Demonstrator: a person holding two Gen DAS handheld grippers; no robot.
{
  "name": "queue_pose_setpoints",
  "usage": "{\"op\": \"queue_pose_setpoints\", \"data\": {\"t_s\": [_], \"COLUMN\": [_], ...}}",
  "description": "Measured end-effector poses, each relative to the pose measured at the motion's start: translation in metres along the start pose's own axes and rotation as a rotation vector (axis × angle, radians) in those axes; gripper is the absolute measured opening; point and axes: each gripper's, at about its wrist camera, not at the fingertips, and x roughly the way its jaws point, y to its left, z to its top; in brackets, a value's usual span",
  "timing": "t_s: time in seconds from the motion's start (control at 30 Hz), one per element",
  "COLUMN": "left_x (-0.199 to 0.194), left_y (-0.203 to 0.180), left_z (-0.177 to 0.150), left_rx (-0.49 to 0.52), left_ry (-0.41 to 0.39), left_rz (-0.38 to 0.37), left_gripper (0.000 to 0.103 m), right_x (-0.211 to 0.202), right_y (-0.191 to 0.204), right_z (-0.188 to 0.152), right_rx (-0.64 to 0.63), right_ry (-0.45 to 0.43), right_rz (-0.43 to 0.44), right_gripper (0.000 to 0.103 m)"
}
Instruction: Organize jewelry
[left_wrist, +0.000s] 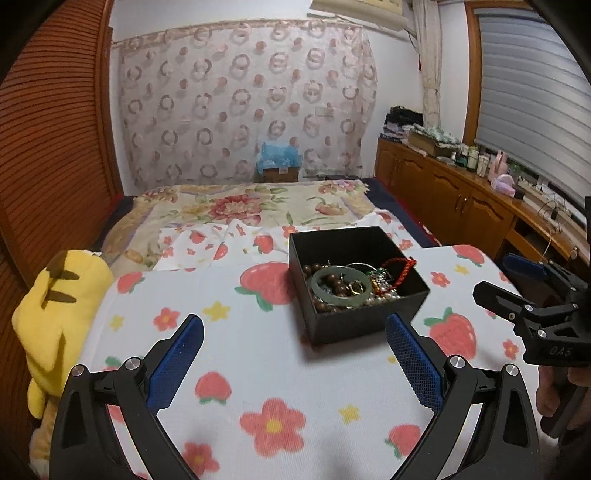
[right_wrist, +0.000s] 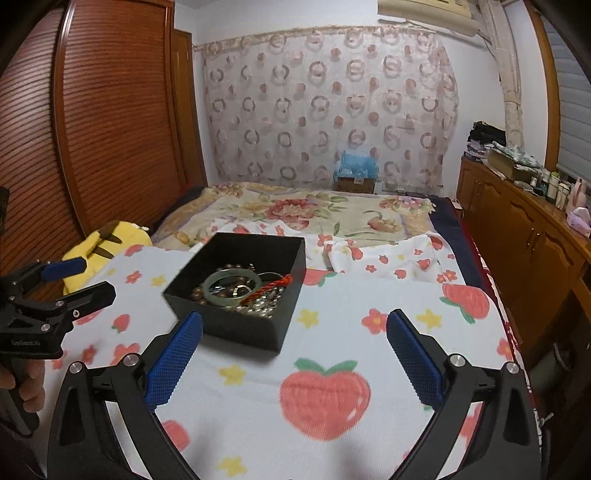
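While both jaws stand spread and empty:
box: black jewelry box (left_wrist: 356, 284), open, ahead of left gripper (left_wrist: 295, 354), toward its right finger
contents: green bangle (left_wrist: 340, 288), brown beads, pearls, red cord (left_wrist: 400, 271)
right gripper (right_wrist: 295, 350): box ahead-left, near left finger
under box: strawberry-print cloth (left_wrist: 258, 354) on bed
far left: yellow plush (left_wrist: 55, 314)

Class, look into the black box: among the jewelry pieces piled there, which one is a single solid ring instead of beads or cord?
The pale green bangle: one smooth, unbroken hoop lying on top of the brown bead string, beside the red cord and white pearls.
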Motion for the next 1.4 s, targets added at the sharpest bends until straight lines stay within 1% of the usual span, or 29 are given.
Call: {"op": "queue_pose_setpoints", "data": {"t_s": [0.23, 0.3, 0.47, 0.57, 0.63, 0.83, 1.03, 1.4], "left_x": [-0.04, -0.049, -0.069, -0.082, -0.089, -0.096, -0.099, -0.099], "left_y": [-0.005, -0.007, -0.011, -0.011, -0.011, -0.011, -0.009, -0.009], "left_z": [-0.014, -0.019, -0.032, -0.037, -0.039, -0.044, -0.046, -0.044], "left_rx": [-0.013, -0.007, 0.0, 0.004, 0.001, 0.005, 0.0, -0.002], "left_ry": [-0.043, -0.052, -0.071, -0.091, -0.099, -0.106, -0.108, -0.114], "left_rz": [-0.001, 0.012, 0.028, 0.046, 0.045, 0.055, 0.054, 0.05], "left_gripper": [0.095, 0.095, 0.095, 0.095, 0.095, 0.095, 0.095, 0.095], "right_x": [-0.049, -0.063, -0.088, -0.098, -0.105, -0.11, -0.106, -0.105], "right_y": [0.011, 0.013, 0.019, 0.022, 0.024, 0.028, 0.028, 0.03], "right_z": [-0.013, -0.019, -0.027, -0.03, -0.032, -0.03, -0.033, -0.034], "right_rx": [0.019, 0.033, 0.04, 0.043, 0.044, 0.033, 0.036, 0.033], "right_ry": [-0.07, -0.088, -0.122, -0.139, -0.148, -0.167, -0.156, -0.159], "right_rz": [0.0, 0.005, -0.018, -0.024, -0.022, -0.029, -0.023, -0.025], "right_gripper": [0.1, 0.1, 0.1, 0.1, 0.1, 0.1, 0.1, 0.1]}}
